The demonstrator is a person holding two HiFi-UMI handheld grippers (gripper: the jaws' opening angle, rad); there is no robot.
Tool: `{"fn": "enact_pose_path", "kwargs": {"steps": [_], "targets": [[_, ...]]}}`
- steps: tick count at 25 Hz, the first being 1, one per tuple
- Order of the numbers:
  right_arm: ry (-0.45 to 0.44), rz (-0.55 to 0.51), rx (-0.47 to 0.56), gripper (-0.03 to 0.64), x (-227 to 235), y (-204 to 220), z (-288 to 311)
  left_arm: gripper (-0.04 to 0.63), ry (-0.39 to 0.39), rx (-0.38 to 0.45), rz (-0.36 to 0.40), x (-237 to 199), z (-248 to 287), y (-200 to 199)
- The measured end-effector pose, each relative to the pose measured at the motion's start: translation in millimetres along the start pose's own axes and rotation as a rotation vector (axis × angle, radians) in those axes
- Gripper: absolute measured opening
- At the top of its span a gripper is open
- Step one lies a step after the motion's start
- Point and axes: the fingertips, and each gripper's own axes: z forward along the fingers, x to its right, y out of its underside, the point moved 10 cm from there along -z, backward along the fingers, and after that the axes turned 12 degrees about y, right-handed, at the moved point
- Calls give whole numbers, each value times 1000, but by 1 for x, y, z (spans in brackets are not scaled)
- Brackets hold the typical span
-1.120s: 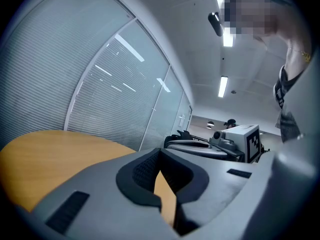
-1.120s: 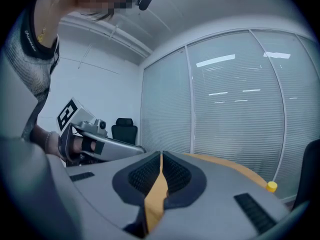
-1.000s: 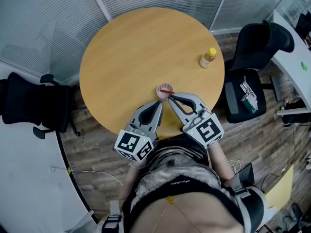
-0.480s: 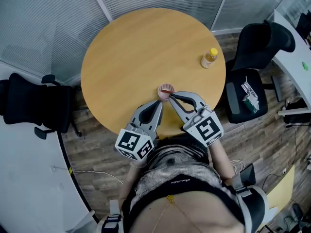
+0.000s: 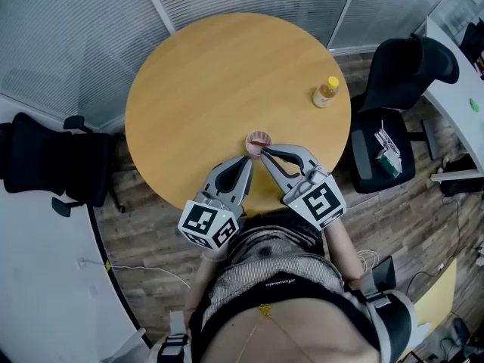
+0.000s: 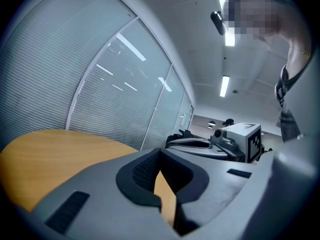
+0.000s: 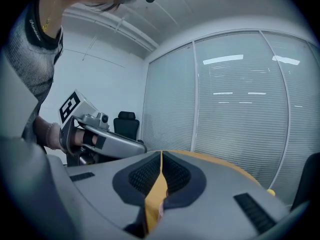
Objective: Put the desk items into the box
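A small pink cup [image 5: 255, 143] with something red in it stands on the round wooden table [image 5: 219, 82], near the front edge. My right gripper [image 5: 264, 151] is shut, its tips right beside the cup on the near right side. My left gripper [image 5: 247, 160] is also shut and sits just left of it, over the table's front edge. A pinkish patch [image 7: 160, 208] shows low between the right jaws' pads. In the gripper views both pairs of jaws, left [image 6: 160, 151] and right [image 7: 161, 153], meet at the tips with nothing held. A yellow-capped bottle [image 5: 324, 91] stands at the table's right edge. No box is in view.
A black office chair [image 5: 53, 165] stands left of the table. Another black chair [image 5: 404, 70] is on the right, with small items [image 5: 387, 151] on its seat. A white desk [image 5: 454, 66] runs along the right edge. Glass walls with blinds lie behind the table.
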Motion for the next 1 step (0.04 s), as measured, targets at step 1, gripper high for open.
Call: {"fn": "enact_pose_path", "kwargs": {"steps": [1], "targets": [[1, 10, -2, 29, -1, 0, 0, 18, 0, -2, 0, 0, 0, 0]]}}
